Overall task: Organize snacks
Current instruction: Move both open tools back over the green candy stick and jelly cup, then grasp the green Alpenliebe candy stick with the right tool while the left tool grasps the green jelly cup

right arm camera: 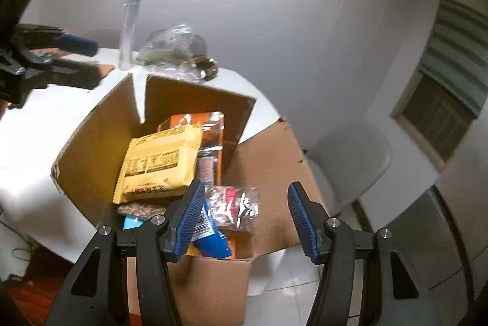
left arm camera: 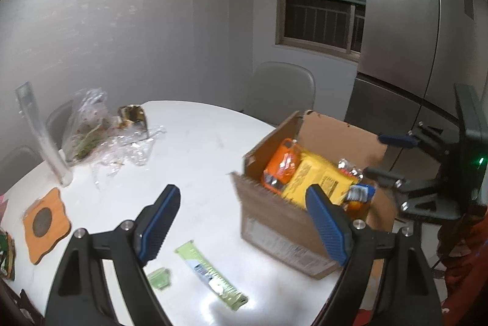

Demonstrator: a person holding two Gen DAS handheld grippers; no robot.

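An open cardboard box [left arm camera: 274, 228] [right arm camera: 97, 140] stands on the white table [left arm camera: 198, 149]. It holds a yellow packet [left arm camera: 317, 179] [right arm camera: 158, 161], an orange packet [left arm camera: 279, 167] [right arm camera: 213, 124], a blue packet [right arm camera: 210, 240] and a clear packet of nuts [right arm camera: 235, 207]. A long green snack bar [left arm camera: 210, 274] and a small green packet [left arm camera: 158, 278] lie on the table left of the box. My left gripper [left arm camera: 244, 222] is open and empty above the table, left of the box. My right gripper [right arm camera: 245, 219] is open and empty over the box's near right corner.
A crumpled clear plastic bag [left arm camera: 88, 127] and a gold wrapper [left arm camera: 132, 115] lie at the table's far side. A tall clear tube [left arm camera: 39, 137] and an orange coaster [left arm camera: 45, 225] are at the left. Grey chairs [left arm camera: 280, 88] and a steel fridge [left arm camera: 402, 51] stand beyond.
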